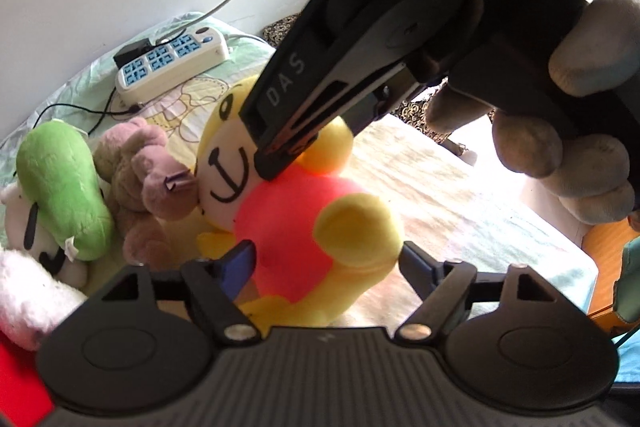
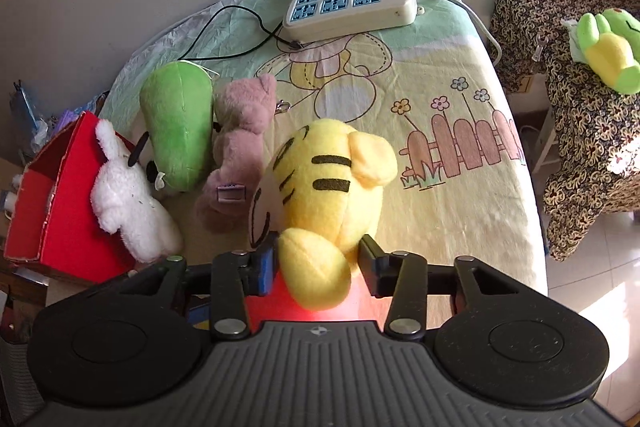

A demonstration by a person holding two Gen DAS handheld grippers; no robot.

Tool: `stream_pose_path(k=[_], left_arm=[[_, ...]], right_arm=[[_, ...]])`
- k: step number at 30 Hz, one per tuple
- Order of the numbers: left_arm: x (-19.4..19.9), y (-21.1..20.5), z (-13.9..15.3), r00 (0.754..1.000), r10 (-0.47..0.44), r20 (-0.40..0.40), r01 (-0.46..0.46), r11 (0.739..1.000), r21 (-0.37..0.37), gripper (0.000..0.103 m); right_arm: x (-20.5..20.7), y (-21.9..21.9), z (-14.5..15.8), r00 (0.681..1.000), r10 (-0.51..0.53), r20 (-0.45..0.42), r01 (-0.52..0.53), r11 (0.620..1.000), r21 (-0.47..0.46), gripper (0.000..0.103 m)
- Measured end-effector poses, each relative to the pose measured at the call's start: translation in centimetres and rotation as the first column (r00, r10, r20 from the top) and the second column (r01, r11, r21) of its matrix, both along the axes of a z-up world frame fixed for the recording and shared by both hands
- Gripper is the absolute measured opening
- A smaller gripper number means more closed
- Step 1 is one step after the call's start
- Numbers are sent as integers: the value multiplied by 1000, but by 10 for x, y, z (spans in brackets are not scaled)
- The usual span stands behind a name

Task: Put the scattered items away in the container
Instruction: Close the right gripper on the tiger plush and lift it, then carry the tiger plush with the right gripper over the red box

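centre of both views: yellow tiger plush (image 2: 332, 179) in a red shirt, lying on the bed (image 2: 440, 99). right claw (image 2: 316, 263) clenched on its yellow paw, pads pressing both sides. left claw (image 1: 326, 263) spread wide around the red body, pads apart from it. left of it: pink bear (image 2: 240, 147), green plush (image 2: 180, 123), white plush (image 2: 124, 199) leaning on the red box (image 2: 60, 211) at left edge. power strip (image 2: 352, 3) upper centre.

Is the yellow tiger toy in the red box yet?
No. The yellow tiger toy lies on the blanket, outside the red box.
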State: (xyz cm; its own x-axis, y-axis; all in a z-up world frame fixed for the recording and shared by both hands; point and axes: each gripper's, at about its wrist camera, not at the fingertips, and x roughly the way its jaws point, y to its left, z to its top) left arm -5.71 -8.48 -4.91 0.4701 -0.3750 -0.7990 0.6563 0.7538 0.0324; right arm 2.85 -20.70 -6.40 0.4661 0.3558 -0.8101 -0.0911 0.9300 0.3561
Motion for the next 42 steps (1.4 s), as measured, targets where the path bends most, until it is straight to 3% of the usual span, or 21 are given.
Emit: stream_pose_path(k=[4, 7, 9, 12, 16, 25, 30, 35, 42], left_arm=[[10, 2, -6, 998, 39, -39, -41, 999, -34, 91], [18, 2, -14, 994, 53, -94, -60, 996, -72, 84], [17, 2, -13, 995, 54, -89, -61, 995, -84, 78], [13, 1, -9, 996, 45, -81, -52, 994, -91, 71], [2, -1, 0, 998, 9, -61, -16, 993, -114, 69], [-30, 3, 37, 998, -45, 52, 53, 985, -166, 67], [-40, 21, 59, 995, -3, 96, 23, 979, -204, 67], [-49, 48, 73, 990, 44, 137, -13, 976, -217, 67], [-53, 109, 96, 974, 98, 204, -48, 970, -239, 67]], right_arm=[[9, 0, -8, 999, -44, 2, 43, 999, 23, 66], [14, -1, -15, 997, -69, -25, 70, 997, 43, 69], [14, -1, -18, 996, -75, -39, 77, 995, 63, 67], [10, -2, -16, 996, -77, -35, 80, 994, 74, 54], [0, -7, -7, 994, -105, -32, 107, 990, 87, 46], [-34, -14, 32, 986, -157, 61, 153, 986, 73, 44], [-45, 1, 57, 979, -139, 146, 130, 989, 72, 45], [-47, 23, 65, 979, -116, 169, 100, 990, 98, 45], [-54, 80, 93, 968, -79, 238, 53, 992, 113, 45]])
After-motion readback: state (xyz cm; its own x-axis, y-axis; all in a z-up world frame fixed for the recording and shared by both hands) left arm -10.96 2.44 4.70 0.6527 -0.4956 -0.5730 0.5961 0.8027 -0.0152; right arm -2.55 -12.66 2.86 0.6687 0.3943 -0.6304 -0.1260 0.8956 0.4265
